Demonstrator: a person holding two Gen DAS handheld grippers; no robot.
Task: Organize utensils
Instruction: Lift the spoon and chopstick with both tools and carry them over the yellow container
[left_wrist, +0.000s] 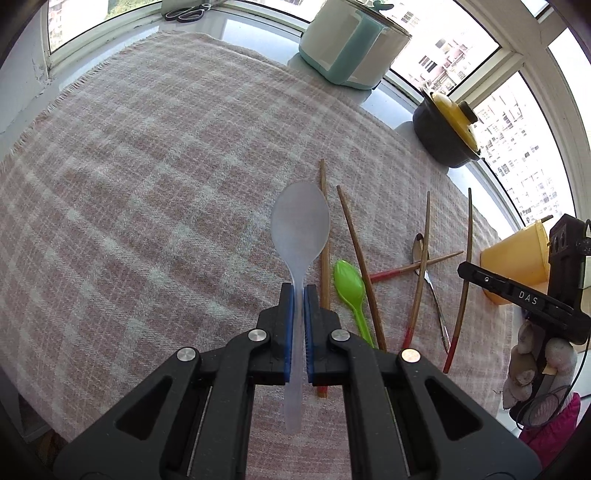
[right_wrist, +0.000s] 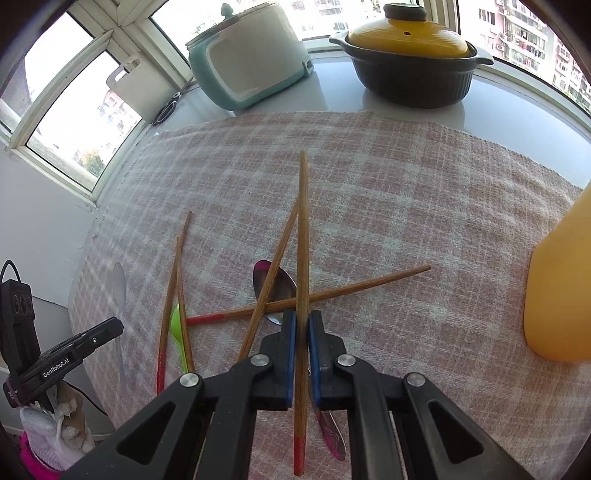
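My left gripper (left_wrist: 299, 290) is shut on the handle of a translucent white spoon (left_wrist: 301, 221), held above the plaid cloth (left_wrist: 147, 184). My right gripper (right_wrist: 303, 317) is shut on a red-tipped wooden chopstick (right_wrist: 303, 229) that points away from the camera. On the cloth lie a green plastic spoon (left_wrist: 349, 282), a metal spoon (right_wrist: 275, 286) and several more red-tipped chopsticks (right_wrist: 314, 297), some crossed over the metal spoon. From the left wrist view the right gripper (left_wrist: 517, 291) shows at the far right edge; from the right wrist view the left gripper (right_wrist: 66, 360) shows at the lower left with the white spoon (right_wrist: 119, 288).
A yellow cup (left_wrist: 517, 264) stands at the right of the cloth, close to the right gripper (right_wrist: 561, 280). A teal-and-white cooker (right_wrist: 251, 62) and a dark pot with a yellow lid (right_wrist: 410, 55) stand by the windows. Scissors (left_wrist: 184, 14) lie on the sill.
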